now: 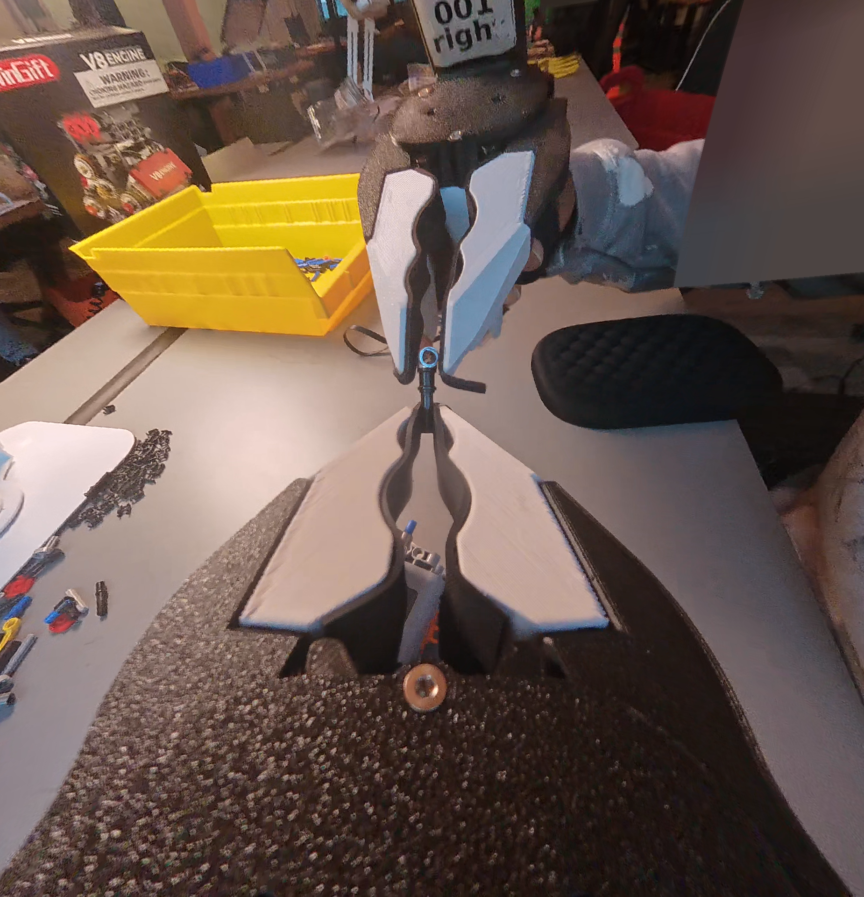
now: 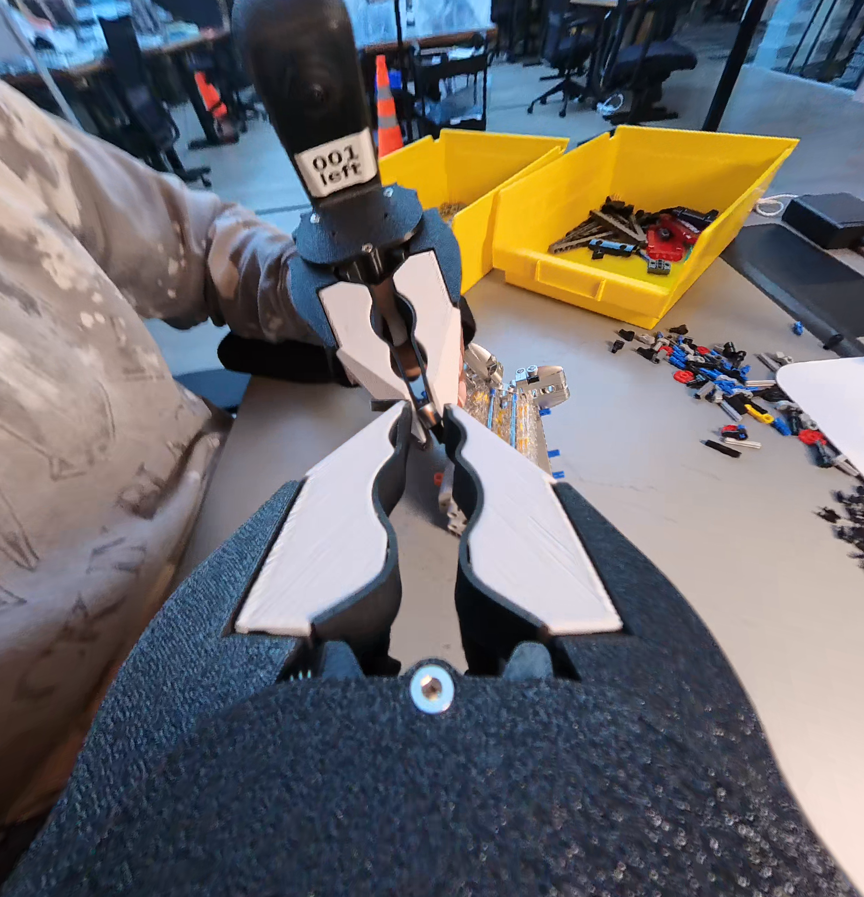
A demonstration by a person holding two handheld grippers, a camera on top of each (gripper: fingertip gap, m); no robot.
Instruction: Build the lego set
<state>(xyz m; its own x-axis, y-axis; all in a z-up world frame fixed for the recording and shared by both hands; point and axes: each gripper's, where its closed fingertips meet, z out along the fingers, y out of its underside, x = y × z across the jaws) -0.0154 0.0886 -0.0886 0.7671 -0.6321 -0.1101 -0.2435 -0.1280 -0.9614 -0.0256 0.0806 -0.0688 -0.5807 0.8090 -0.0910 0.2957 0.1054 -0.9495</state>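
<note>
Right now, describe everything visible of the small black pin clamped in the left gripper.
The black pin is a slim, plastic-looking rod with raised collars and a blue ring at its far end. It points forward from the left gripper, whose fingertips pinch its near end, above the table. Its ringed end sits between the right gripper's tips; contact there is unclear.

Small black pin point(image 1: 427, 390) with blue ring end, upright above grey worktop point(image 1: 255, 398), clamped at base by left claw point(image 1: 426, 421), ring end just below tips of right claw point(image 1: 429, 361), nearly touching.
</note>
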